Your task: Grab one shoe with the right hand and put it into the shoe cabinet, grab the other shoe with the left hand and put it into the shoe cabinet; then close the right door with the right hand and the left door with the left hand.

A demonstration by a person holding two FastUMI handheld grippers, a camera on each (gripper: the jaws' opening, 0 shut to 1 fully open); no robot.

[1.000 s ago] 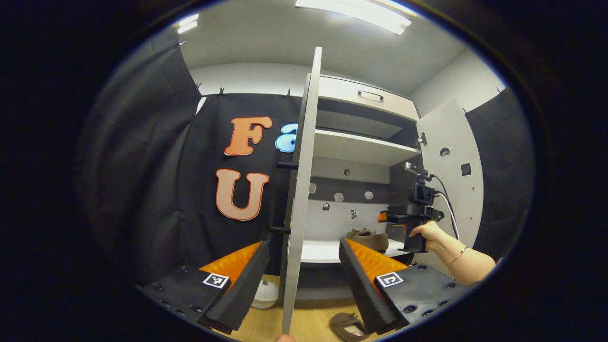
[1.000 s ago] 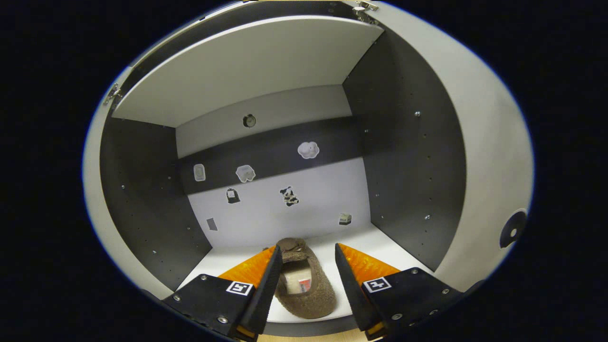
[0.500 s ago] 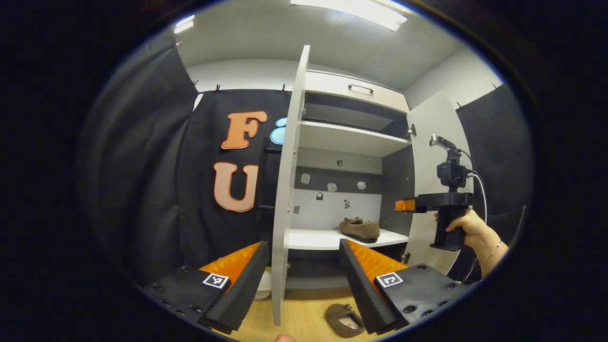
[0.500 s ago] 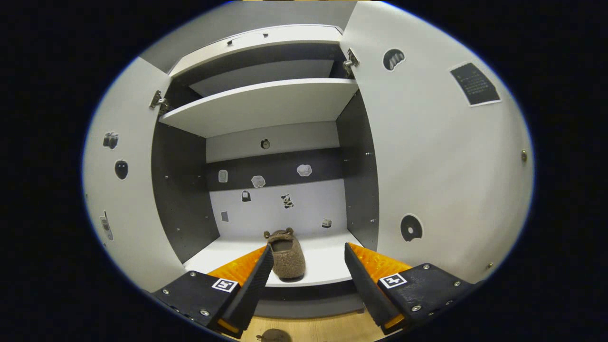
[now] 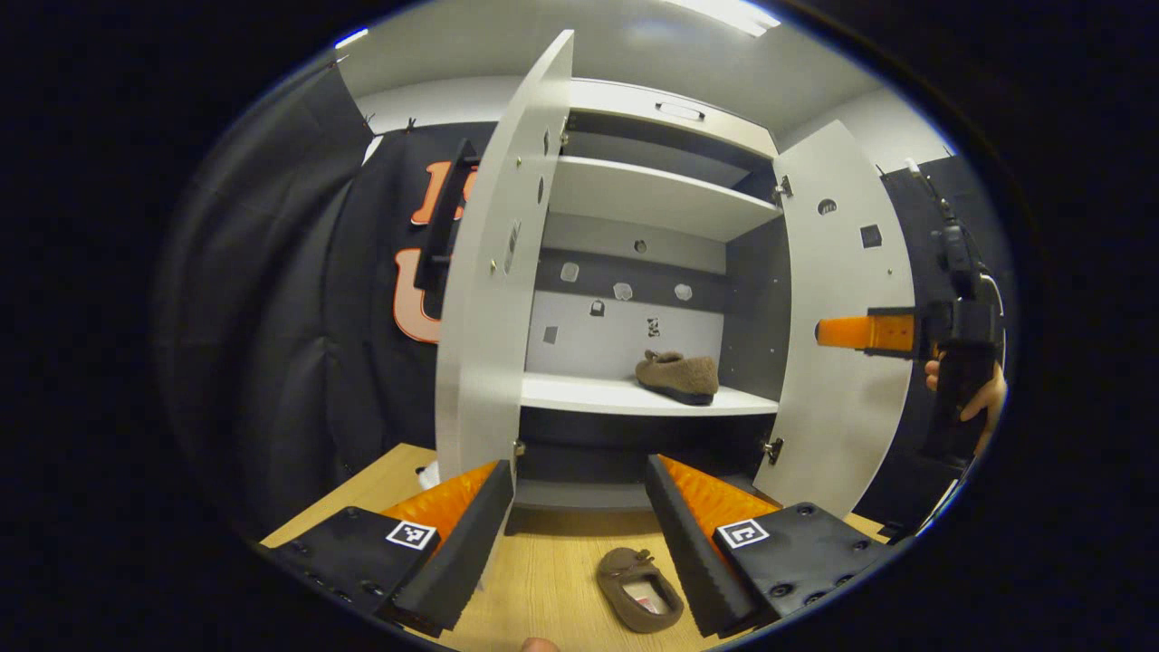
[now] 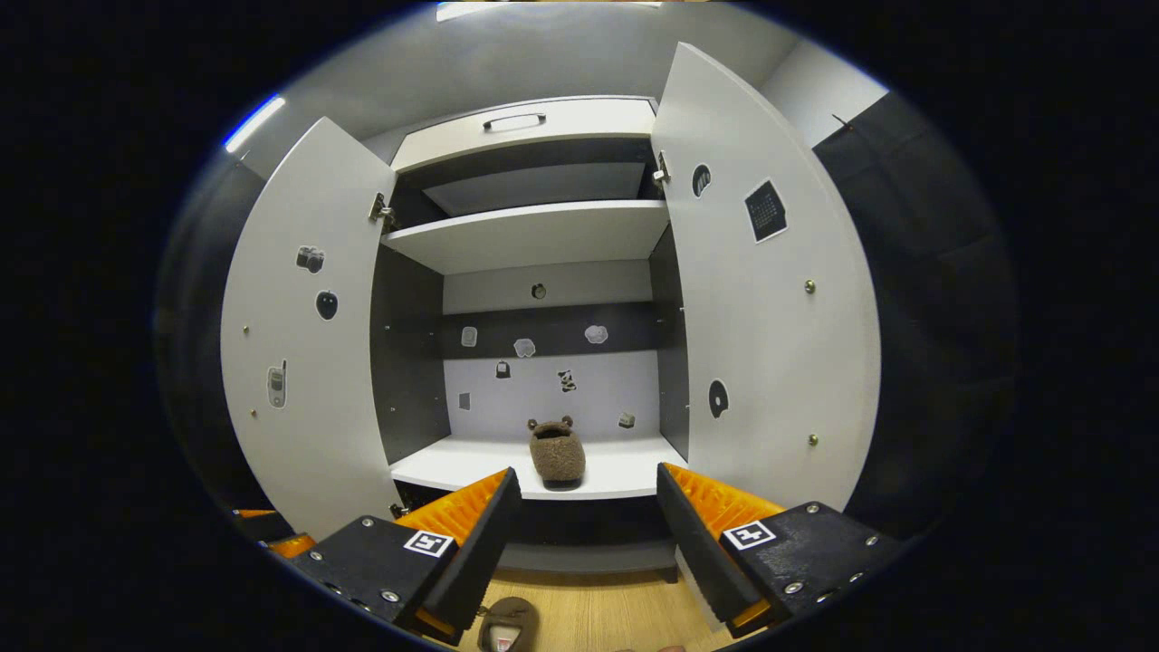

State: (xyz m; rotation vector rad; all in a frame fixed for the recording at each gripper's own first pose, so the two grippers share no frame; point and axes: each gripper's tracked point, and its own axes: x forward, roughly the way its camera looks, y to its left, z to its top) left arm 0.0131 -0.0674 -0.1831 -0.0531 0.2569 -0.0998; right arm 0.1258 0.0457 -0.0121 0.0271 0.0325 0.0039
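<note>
Both my grippers (image 5: 575,534) (image 6: 584,543) spread, empty. Floor slipper (image 5: 639,590) near left one: soft, light, fuzzy; pinch heel rim.

no readable text; stickers on cabinet doors (image 6: 770,299) and back panel (image 6: 543,380) too small to read.

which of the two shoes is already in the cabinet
The shoe on the lower shelf, between the open doors. The other shoe lies on the wooden floor in front of the cabinet, near the left gripper.
</note>
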